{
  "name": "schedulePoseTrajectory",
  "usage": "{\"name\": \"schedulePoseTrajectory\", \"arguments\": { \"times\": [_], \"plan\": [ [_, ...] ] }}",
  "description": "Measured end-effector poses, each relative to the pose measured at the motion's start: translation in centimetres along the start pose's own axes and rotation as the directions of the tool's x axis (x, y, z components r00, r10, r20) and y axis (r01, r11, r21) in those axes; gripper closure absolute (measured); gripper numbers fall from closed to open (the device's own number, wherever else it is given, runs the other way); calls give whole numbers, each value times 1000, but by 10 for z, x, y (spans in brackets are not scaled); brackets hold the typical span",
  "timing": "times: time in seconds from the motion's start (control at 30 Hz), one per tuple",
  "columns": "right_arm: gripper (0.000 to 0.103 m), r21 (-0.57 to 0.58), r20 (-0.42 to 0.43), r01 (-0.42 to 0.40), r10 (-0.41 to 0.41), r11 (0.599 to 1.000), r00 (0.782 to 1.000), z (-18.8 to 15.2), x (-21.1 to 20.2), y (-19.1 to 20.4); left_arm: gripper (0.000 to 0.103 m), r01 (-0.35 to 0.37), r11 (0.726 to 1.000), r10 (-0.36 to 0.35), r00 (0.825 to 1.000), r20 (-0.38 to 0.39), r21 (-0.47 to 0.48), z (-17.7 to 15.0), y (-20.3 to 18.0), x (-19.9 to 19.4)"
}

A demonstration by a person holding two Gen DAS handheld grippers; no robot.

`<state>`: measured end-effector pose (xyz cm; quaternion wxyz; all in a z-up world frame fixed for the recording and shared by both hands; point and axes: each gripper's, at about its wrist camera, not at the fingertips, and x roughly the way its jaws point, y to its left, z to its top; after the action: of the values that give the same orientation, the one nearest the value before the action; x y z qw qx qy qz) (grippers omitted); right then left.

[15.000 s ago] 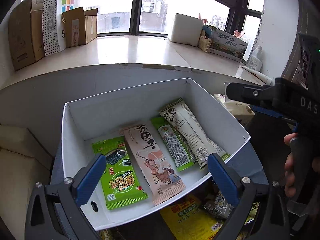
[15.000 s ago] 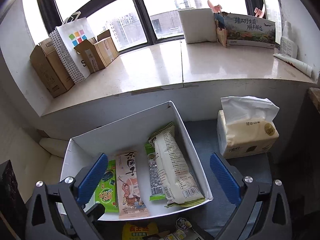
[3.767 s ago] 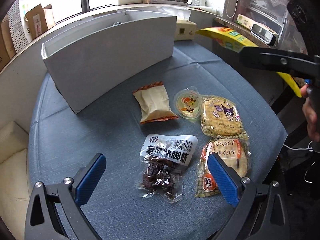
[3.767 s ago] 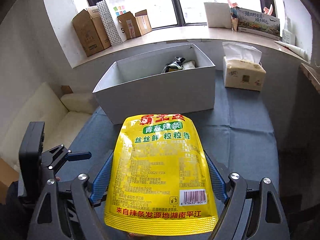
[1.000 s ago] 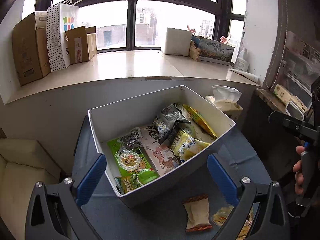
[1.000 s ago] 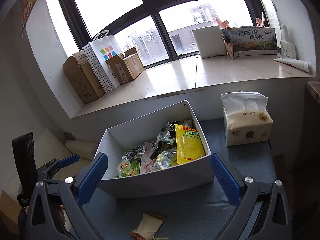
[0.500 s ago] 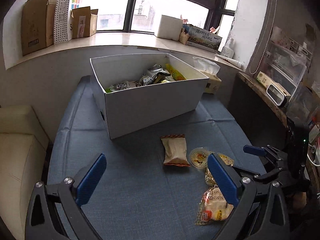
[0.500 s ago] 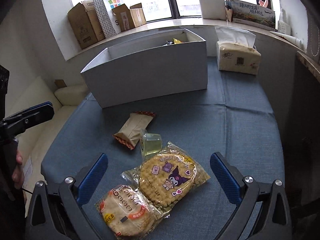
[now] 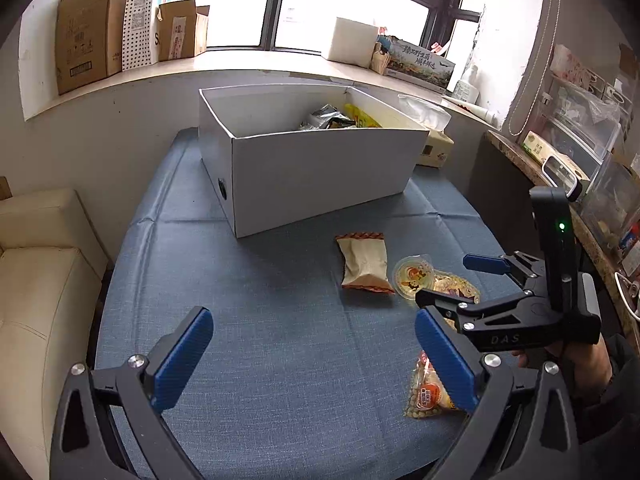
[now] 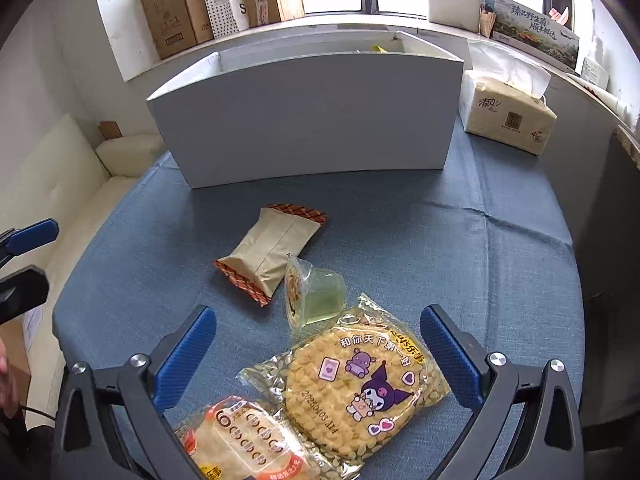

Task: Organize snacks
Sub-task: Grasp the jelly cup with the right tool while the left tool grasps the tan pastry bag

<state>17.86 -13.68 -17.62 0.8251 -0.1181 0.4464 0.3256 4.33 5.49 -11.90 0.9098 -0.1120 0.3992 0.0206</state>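
Note:
A white box (image 9: 320, 168) holding several snack packs stands on the blue table (image 9: 260, 320); it also shows in the right wrist view (image 10: 308, 120). In front of it lie a beige packet (image 10: 276, 248), a jelly cup (image 10: 316, 296), a round cracker pack with a purple cartoon (image 10: 360, 384) and an orange-labelled cracker pack (image 10: 244, 440). My right gripper (image 10: 318, 352) is open, low over the cartoon cracker pack and touching nothing. My left gripper (image 9: 312, 356) is open and empty above bare table, left of the snacks. The right gripper (image 9: 456, 284) shows in the left wrist view.
A tissue pack (image 10: 506, 112) sits right of the box. A cream sofa (image 9: 36, 280) borders the table's left edge. Cardboard boxes (image 9: 88, 28) and a paper bag stand on the windowsill. A cluttered shelf (image 9: 580, 152) runs along the right.
Both grippers have come lower and closer to the loose snacks. My right gripper now hovers just over the cartoon cracker pack. The snacks lie where they were.

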Motion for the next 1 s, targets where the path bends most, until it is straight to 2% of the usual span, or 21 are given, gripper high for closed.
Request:
{"name": "schedulePoseTrajectory", "arguments": {
  "times": [0.23, 0.3, 0.37, 0.43, 0.6, 0.63, 0.8, 0.87, 1.0],
  "plan": [
    [1, -25, -54, 8, -10, 1000, 999, 5, 28, 4, 0, -9, 1000, 9, 1000, -15, -3, -3, 2, 4],
    [10, -25, -64, 25, -26, 999, 998, 4, 33, 4, 0, -10, 1000, 10, 1000, -14, -7, -3, 3, 4],
    [35, -45, -68, 59, -62, 997, 996, 2, 36, 5, 0, -12, 1000, 12, 1000, -18, -11, -4, 5, 5],
    [45, -64, -54, 72, -76, 995, 996, 1, 34, 7, 0, -18, 1000, 17, 1000, -22, -16, -5, 7, 6],
    [56, -86, -47, 59, -63, 995, 997, 0, 33, 11, 0, -20, 999, 19, 999, -29, -25, -6, 9, 9],
    [62, -89, -47, 53, -57, 995, 997, 0, 33, 12, 0, -21, 999, 21, 999, -29, -25, -6, 10, 9],
    [63, -105, -36, 71, -75, 992, 996, -1, 31, 19, 0, -23, 999, 22, 999, -32, -26, -6, 11, 11],
    [70, -105, -19, 84, -86, 991, 996, 0, 26, 18, 0, -16, 1000, 15, 999, -33, -26, -4, 11, 12],
    [71, -115, 21, 91, -89, 989, 996, 4, 11, 15, 0, -14, 1000, 14, 999, -36, -4, 1, 5, 18]
  ]
}}
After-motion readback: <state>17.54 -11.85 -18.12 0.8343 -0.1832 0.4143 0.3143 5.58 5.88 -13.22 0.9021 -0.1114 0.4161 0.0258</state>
